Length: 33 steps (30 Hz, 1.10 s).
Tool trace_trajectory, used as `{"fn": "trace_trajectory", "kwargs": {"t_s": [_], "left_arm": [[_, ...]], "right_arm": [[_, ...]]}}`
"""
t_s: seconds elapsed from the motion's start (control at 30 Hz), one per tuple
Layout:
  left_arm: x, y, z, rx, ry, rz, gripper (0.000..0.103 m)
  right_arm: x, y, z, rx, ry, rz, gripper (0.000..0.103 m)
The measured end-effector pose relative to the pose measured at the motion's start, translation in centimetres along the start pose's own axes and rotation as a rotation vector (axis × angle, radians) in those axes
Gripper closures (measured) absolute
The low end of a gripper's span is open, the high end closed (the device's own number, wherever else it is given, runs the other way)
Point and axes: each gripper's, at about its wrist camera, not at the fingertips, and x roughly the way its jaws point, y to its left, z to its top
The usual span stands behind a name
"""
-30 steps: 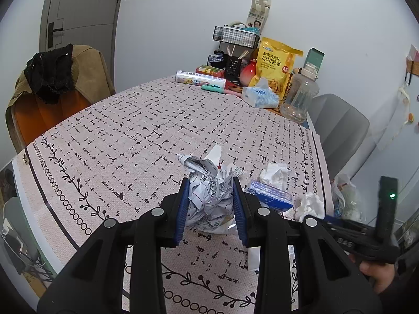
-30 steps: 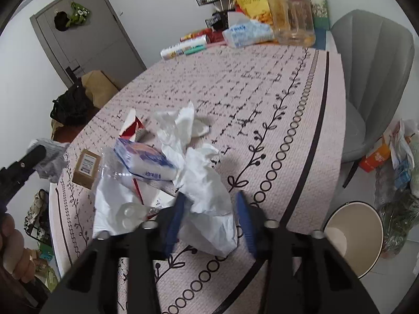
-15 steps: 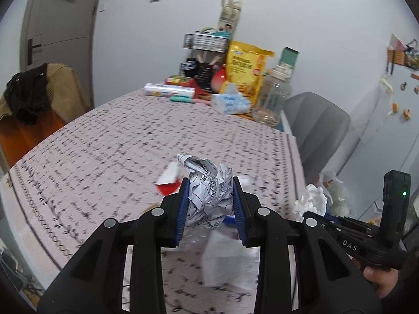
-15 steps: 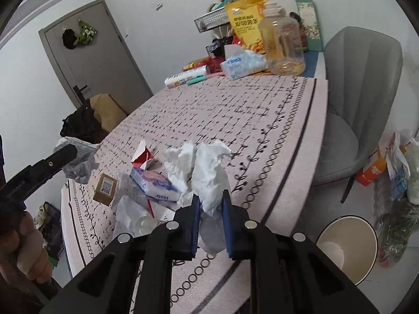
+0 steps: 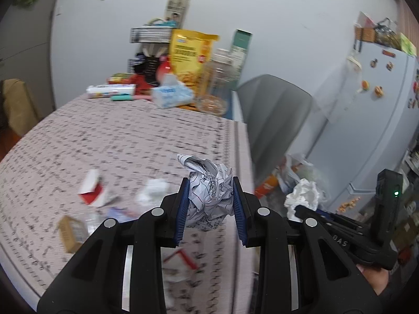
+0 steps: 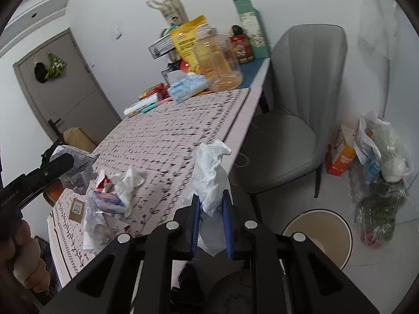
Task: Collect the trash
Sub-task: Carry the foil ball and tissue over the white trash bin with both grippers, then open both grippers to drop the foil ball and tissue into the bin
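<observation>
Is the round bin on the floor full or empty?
Mostly empty: the bin shows its bare beige inside, though the right gripper hides part.

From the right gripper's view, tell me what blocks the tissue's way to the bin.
Nothing visible does. The right gripper holds the tissue off the table's edge, and the open bin stands on the floor below to the right. The chair sits behind that path, not across it.
</observation>
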Motion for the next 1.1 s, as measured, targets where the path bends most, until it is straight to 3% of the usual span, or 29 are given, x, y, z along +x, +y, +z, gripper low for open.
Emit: {"fn": "trace_trajectory", "kwargs": {"t_s": [0.4, 0.77, 0.8, 0.83, 0.9, 1.1], "left_arm": [[7.5, -8.6, -0.3, 0.072, 0.149, -0.141, 0.072], [15.6, -13.8, -2.6, 0.093, 0.308, -0.212, 0.072], [16.2, -14.0, -2.8, 0.096, 0.318, -0.215, 0.072], [16.7, -14.3, -3.0, 0.101, 0.330, -0.217, 0.072], [18.1, -14.9, -3.5, 0.119, 0.356, -0.215, 0.072], [21.7, -16.7, -5.1, 0.134, 0.443, -0.218, 0.072]], "right_arm": [[-0.5, -9.1, -1.4, 0.147, -0.019, -0.105, 0.084], [3.7, -18.2, -4.3, 0.275, 0.050, -0.179, 0.084], [4.3, -18.8, -4.4, 0.283, 0.058, -0.180, 0.078], [4.9, -19.6, -4.7, 0.288, 0.067, -0.178, 0.060], [5.3, -20.6, -5.1, 0.296, 0.052, -0.192, 0.044], [4.5, -23.6, -6.2, 0.340, 0.032, -0.200, 0.038]]}}
